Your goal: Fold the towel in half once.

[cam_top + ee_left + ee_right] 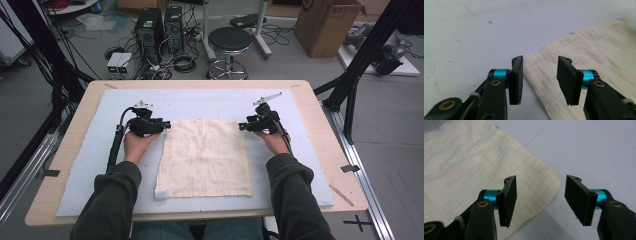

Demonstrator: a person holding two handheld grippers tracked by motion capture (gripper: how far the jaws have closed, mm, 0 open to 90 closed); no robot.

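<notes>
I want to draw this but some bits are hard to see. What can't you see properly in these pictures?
- High view: the jaws of the left gripper and right gripper are too small to tell whether they touch the cloth.
- Left gripper view: the cloth's near edge runs behind the jaws and off the bottom edge.
- Right gripper view: the cloth is cut off by the left and top edges.
- High view: the white tag is too small to read.

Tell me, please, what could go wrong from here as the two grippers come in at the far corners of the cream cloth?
1. Both grippers are open, with no pad pressing on the cloth; the corner reaches only partway between the right gripper jaws, so it might pinch air or a sliver that slips.
2. The cloth lies flat on the pale mat, so the left gripper may catch the mat or push the edge into wrinkles.
3. Uneven grips could skew the cloth when lifted.
</notes>
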